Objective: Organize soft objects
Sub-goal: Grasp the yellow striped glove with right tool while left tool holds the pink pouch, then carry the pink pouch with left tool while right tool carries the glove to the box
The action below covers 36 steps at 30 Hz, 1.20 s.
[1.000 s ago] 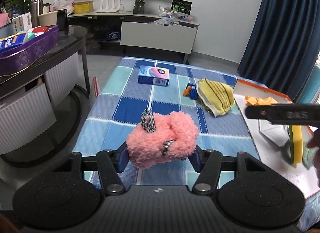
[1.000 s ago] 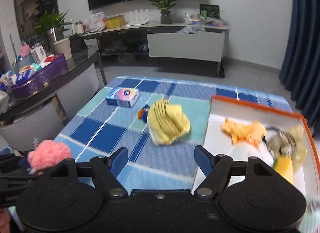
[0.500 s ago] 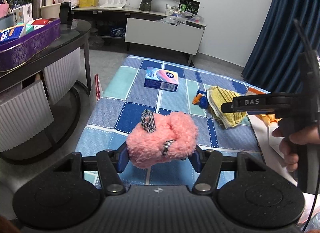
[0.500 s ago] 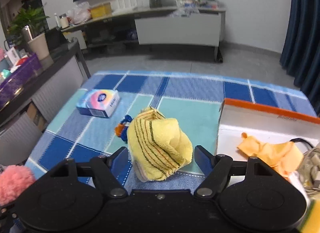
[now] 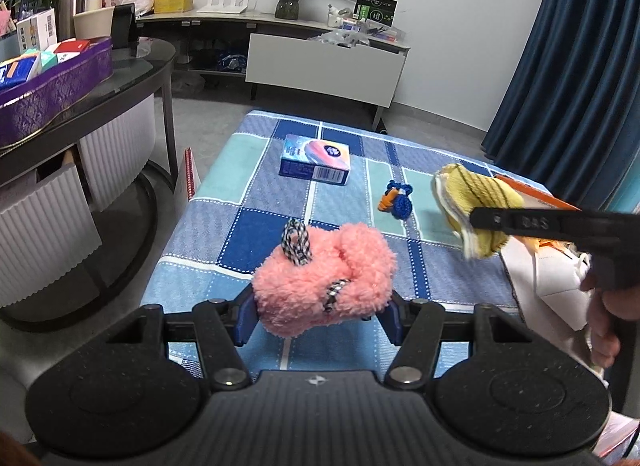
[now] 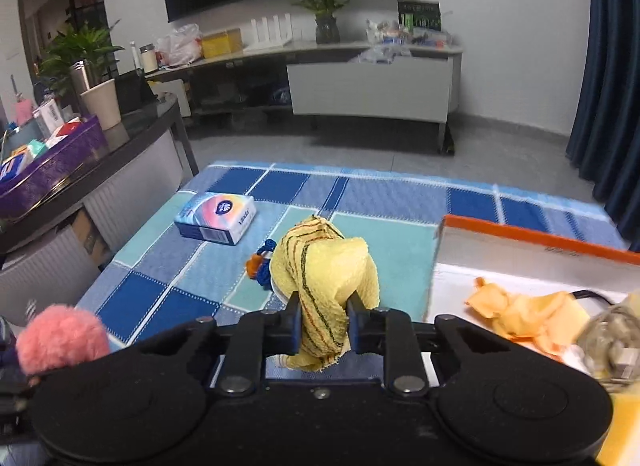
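My left gripper (image 5: 320, 316) is shut on a pink fluffy plush (image 5: 324, 290) with checkered loops, held above the near edge of the blue checked table (image 5: 256, 193). The plush also shows in the right wrist view (image 6: 60, 338). My right gripper (image 6: 324, 320) is shut on a yellow striped cloth (image 6: 324, 270), lifted off the table; the cloth also shows in the left wrist view (image 5: 476, 201). A small blue and orange knitted toy (image 5: 396, 201) lies on the table; in the right wrist view it (image 6: 262, 260) is partly hidden behind the cloth.
A tissue pack (image 5: 316, 161) lies at the far middle of the table. A white tray with an orange rim (image 6: 536, 242) at the right holds an orange cloth (image 6: 524, 318), a cable and a sponge. A dark side table with a purple basket (image 5: 52, 85) stands at the left.
My right gripper closed on the yellow striped cloth and lifted it off the table. My left gripper still holds the pink plush in about the same place.
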Tool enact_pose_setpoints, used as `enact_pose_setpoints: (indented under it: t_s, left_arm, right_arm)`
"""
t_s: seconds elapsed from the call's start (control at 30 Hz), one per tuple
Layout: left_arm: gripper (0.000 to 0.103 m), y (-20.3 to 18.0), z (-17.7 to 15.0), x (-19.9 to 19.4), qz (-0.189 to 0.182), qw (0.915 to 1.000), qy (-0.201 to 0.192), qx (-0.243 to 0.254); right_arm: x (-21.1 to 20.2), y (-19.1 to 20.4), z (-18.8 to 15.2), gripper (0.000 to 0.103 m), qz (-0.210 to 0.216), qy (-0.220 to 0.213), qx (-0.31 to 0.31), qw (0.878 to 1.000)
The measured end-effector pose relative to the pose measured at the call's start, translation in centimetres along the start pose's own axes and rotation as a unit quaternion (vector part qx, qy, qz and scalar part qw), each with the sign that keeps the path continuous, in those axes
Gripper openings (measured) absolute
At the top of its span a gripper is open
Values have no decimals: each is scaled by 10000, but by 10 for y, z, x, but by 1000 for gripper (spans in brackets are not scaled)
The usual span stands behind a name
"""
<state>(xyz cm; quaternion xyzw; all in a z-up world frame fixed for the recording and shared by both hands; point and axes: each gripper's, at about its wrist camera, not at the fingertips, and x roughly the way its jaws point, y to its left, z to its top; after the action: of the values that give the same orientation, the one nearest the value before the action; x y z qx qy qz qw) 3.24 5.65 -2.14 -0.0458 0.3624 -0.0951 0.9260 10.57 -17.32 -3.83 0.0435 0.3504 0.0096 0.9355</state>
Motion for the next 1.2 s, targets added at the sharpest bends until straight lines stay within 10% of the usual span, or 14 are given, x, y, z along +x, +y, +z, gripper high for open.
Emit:
enact_pose_setpoints:
  t_s: [1.2]
  left_arm:
    - [60, -53, -17, -69, -5, 9995, -235, 209]
  right_arm:
    - [-166, 23, -75, 27, -230, -522, -113, 9983]
